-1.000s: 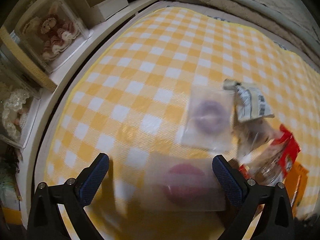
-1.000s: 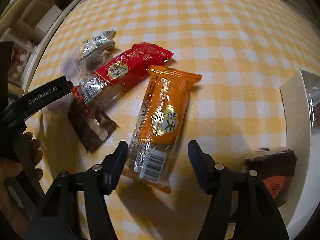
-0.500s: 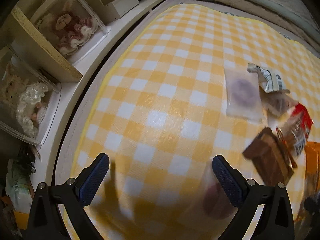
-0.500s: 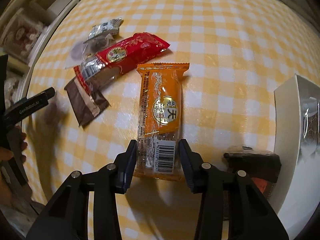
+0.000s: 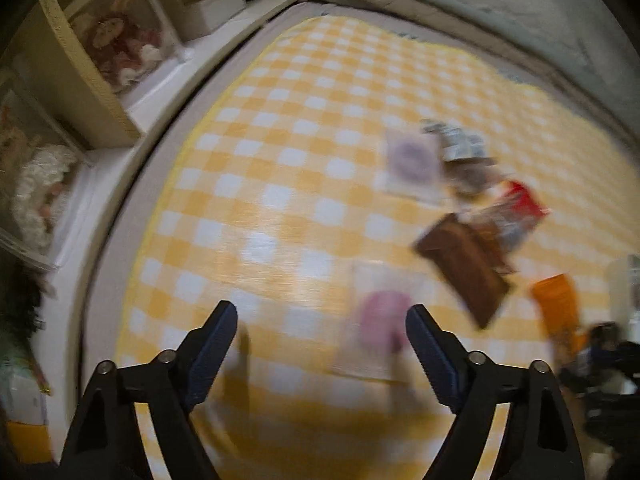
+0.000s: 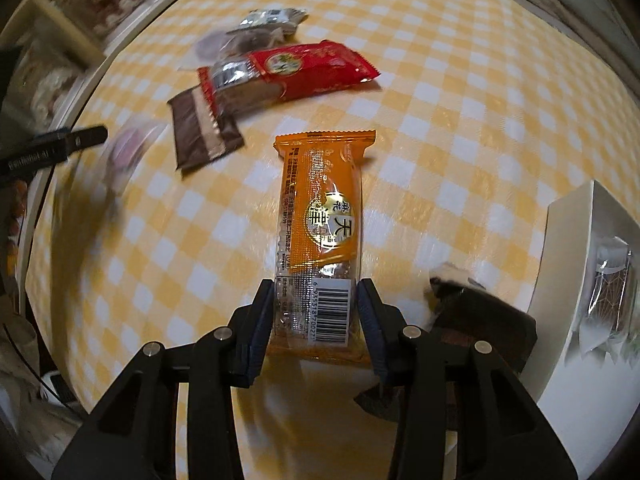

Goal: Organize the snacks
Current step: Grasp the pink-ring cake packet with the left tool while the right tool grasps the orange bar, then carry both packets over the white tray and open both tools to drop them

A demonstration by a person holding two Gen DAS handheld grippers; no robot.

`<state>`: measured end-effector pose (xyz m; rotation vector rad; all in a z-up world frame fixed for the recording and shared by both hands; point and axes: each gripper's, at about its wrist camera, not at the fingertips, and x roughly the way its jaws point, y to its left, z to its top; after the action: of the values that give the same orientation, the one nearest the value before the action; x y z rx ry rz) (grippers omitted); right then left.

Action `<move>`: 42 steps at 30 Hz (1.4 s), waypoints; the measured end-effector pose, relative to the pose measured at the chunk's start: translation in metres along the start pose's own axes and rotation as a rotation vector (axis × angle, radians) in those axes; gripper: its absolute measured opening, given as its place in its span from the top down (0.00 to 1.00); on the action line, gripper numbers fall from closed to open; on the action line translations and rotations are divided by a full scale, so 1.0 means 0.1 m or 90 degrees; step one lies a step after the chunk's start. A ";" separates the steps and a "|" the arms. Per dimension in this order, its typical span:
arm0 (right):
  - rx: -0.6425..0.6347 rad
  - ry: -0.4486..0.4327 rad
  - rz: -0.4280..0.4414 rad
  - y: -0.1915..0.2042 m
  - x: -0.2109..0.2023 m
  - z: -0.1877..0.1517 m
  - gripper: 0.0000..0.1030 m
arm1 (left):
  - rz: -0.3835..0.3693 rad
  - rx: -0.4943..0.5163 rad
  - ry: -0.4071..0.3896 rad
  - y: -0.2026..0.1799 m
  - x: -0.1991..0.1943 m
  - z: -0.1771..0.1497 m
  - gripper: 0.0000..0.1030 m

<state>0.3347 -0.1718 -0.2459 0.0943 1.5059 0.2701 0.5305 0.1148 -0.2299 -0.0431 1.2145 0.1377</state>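
The right gripper (image 6: 315,322) is clamping its jaws on the barcode end of the orange snack pack (image 6: 320,220), and the pack is sticking straight out ahead of the fingertips, seemingly lifted off the cloth. Its jaws have been closing during the last second and are now holding steady with the wrapper pinched between the pads. This looks like the carry step: one snack is picked, and the next move is calling for a swing to the right, where the white tray (image 6: 568,248) is standing close by with a clear-wrapped item already inside. A dark packet (image 6: 480,312) is lying just right of the fingers, against the tray wall, so the pack has to clear it.

The left gripper (image 5: 320,344) is hanging half open with nothing between its jaws, which have just been closing. A clear pouch with a pink ring (image 5: 380,320) is lying just ahead of its right finger, apart from the pads. Farther ahead and right, a brown packet (image 5: 464,264), a red pack (image 5: 516,208), a pouch with a purple ring (image 5: 412,160) and a silver wrapper (image 5: 456,142) are waiting in a loose heap.

All this is sitting on a yellow-and-white checked cloth (image 5: 280,160). To the left a shelf (image 5: 92,80) is holding dolls in clear boxes; beyond the cloth a grey quilt (image 5: 480,8) is lying folded.
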 end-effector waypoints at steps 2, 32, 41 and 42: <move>-0.013 0.001 0.001 0.00 -0.04 -0.05 0.59 | -0.038 0.016 0.008 -0.09 -0.05 -0.01 0.29; 0.044 -0.010 0.014 0.22 0.21 0.41 0.63 | 0.033 0.113 0.035 -0.27 0.18 -0.10 0.55; 0.035 -0.121 0.016 0.41 -0.12 0.62 0.66 | -0.006 0.029 -0.073 -0.12 -0.50 -0.10 0.56; 0.034 -0.135 0.017 0.42 -0.17 0.63 0.66 | -0.012 0.021 -0.086 -0.12 -0.59 -0.11 0.56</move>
<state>0.3917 -0.1289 -0.2158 0.1794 1.3026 0.2334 0.5012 0.0972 -0.1788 -0.0168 1.0803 0.1027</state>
